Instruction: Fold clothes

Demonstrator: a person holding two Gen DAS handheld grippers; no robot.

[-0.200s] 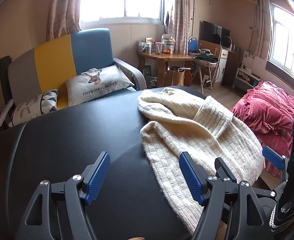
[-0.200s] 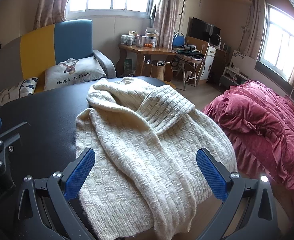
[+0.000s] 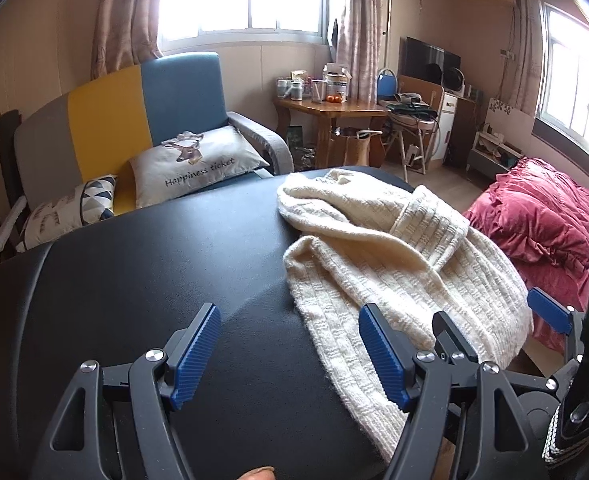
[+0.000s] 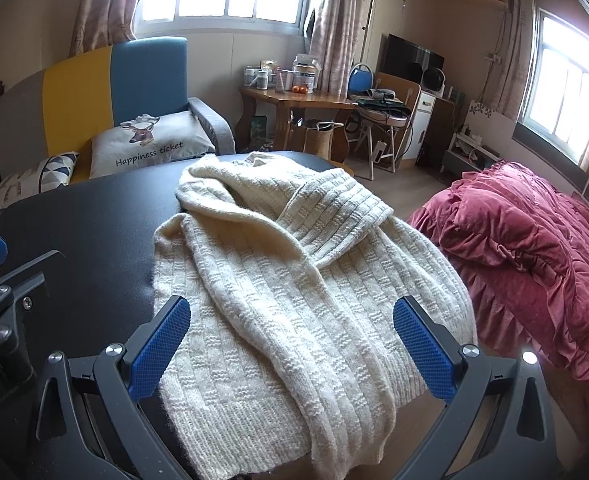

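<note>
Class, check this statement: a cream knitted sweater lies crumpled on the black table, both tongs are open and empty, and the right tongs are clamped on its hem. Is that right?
One detail is wrong. The right tongs are not clamped on the hem; the right wrist view shows them open above the cream knitted sweater. The rest holds: it lies crumpled on the black table, and the left tongs are open and empty.

sweater [image 4: 294,300]: cream, basket-knit | table [image 3: 134,280]: black | tool pads [image 4: 158,348]: blue
</note>
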